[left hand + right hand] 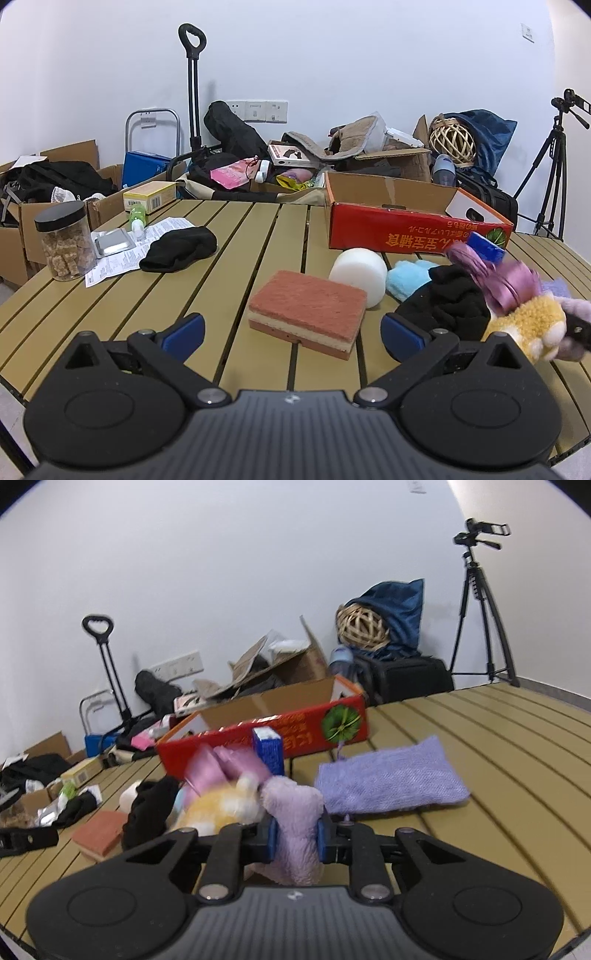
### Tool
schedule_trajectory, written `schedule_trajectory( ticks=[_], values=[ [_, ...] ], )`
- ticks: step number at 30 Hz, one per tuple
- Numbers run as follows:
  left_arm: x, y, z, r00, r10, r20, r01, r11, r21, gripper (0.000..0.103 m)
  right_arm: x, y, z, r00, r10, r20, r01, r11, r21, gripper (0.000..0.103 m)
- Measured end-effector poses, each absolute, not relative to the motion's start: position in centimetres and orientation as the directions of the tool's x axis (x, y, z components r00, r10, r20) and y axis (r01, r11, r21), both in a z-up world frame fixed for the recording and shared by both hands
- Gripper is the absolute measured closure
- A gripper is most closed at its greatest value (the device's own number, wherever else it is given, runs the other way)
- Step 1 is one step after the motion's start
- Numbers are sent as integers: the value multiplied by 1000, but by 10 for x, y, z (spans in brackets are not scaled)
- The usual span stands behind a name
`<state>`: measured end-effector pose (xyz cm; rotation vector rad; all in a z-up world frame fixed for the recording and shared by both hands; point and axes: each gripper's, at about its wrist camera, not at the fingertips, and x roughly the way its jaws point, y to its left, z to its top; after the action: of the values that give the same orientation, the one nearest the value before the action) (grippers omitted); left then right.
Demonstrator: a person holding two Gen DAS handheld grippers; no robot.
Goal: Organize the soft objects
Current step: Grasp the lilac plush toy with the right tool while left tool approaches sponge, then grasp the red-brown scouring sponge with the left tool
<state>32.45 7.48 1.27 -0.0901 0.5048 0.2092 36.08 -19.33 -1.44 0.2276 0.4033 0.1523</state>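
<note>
At the desk's left edge a jar (66,242) and a black hat (181,249) lie untouched. Near the front edge the left gripper (291,332) waits with jaws spread, empty, the pink sponge (308,314) just ahead. Right of it, the right gripper (295,836) pinches the plush toy (295,830) by its lilac limb, jaws pressed into the fur. The red box (258,734) stands beyond, toward the far edge. Probably the toy goes there: lift clear of the black cloth (147,808), carry it steadily, and let go only once over the box's opening.
</note>
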Motion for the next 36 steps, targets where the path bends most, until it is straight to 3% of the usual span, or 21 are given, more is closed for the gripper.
schedule_trajectory(
  ticks=[16,36],
  values=[
    [355,78,11,851,163,-499,-188,982,2,0,333,-232,2,956,113,-270,-39,964,264,84],
    [420,79,-3,828,53,-558,7,995,104,0,333,-261,-8,962,-64,-267,129,963,235,84]
  ],
)
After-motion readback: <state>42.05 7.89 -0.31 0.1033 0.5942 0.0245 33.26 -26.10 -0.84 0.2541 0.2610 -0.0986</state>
